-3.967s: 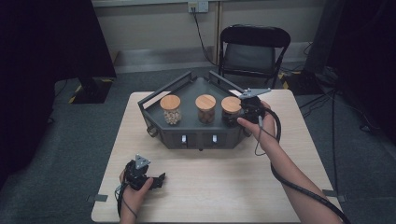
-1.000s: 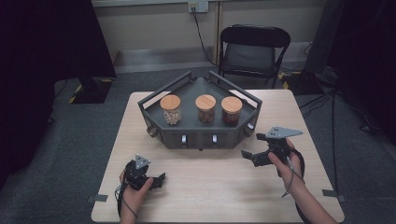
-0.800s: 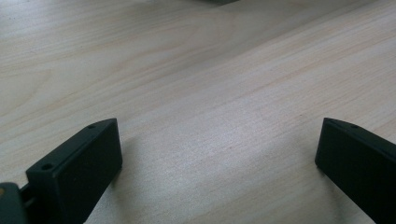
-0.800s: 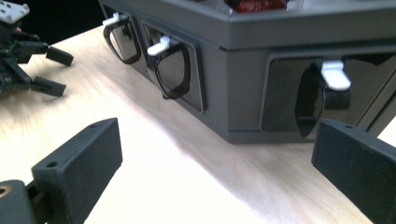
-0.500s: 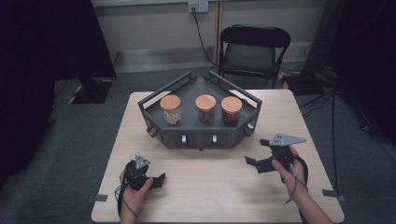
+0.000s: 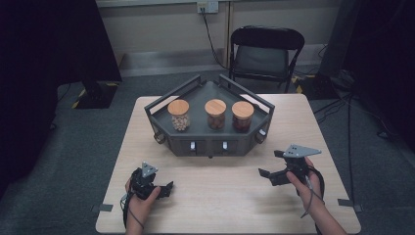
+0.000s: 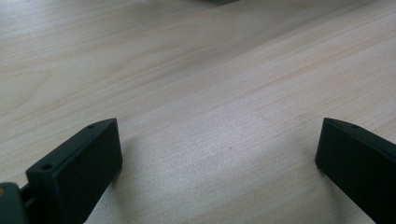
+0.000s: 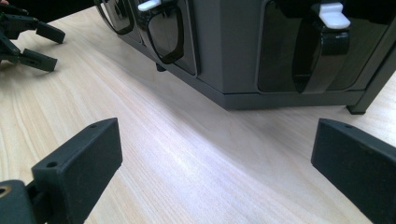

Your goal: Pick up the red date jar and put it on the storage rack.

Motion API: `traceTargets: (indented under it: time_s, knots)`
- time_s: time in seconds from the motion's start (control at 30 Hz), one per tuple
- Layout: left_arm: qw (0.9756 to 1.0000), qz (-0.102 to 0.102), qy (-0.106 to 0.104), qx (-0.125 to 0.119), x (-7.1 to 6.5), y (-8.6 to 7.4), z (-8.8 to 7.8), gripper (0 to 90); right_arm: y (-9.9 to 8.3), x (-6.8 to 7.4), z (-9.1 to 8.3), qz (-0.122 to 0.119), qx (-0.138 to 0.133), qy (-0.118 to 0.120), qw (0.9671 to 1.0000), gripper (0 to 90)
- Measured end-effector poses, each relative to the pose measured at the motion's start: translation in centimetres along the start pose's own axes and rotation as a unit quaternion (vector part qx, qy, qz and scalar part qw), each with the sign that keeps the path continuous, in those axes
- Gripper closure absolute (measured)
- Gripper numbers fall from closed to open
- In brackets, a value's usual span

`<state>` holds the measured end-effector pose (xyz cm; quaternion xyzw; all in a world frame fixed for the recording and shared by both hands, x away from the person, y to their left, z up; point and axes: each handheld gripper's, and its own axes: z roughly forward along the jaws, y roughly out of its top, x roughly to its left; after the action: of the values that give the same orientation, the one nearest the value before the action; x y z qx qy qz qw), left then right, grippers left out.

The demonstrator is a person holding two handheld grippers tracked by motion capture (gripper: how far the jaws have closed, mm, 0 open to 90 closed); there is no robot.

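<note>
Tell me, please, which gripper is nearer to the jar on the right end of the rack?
Right. The right gripper rests just below and right of that jar; the left gripper lies at the table's opposite near corner.

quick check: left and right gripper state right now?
Left gripper: open, holding nothing, low over the table.
Right gripper: open, holding nothing, facing the front of the rack.

Lab: black curtains, folding chair
</note>
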<state>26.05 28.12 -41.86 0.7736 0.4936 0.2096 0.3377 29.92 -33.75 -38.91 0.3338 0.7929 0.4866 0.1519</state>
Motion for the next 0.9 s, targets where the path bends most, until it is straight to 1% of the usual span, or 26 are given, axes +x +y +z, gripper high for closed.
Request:
traceTargets:
  time_s: [0.13, 0.3, 0.63, 0.77, 0.9]
  knots:
    - [1.0000, 0.000, 0.000, 0.000, 0.0, 0.0, 0.0, 0.2, -0.3, 0.0, -0.1, 0.001, 0.002, -0.002, 1.0000, 1.1]
    - [1.0000, 0.000, 0.000, 0.000, 0.0, 0.0, 0.0, 0.2, -0.8, -0.3, -0.2, 0.008, 0.006, -0.004, 0.9999, 1.1]
    - [1.0000, 0.000, 0.000, 0.000, 0.0, 0.0, 0.0, 0.2, -1.5, -0.4, -0.4, 0.011, 0.012, -0.008, 0.9998, 1.1]
    - [1.0000, 0.000, 0.000, 0.000, 0.0, 0.0, 0.0, 0.2, -1.8, -0.2, -0.4, 0.006, 0.018, -0.016, 0.9997, 1.1]
    - [1.0000, 0.000, 0.000, 0.000, 0.0, 0.0, 0.0, 0.2, -1.9, 0.0, -0.3, -0.003, 0.031, -0.021, 0.9993, 1.1]
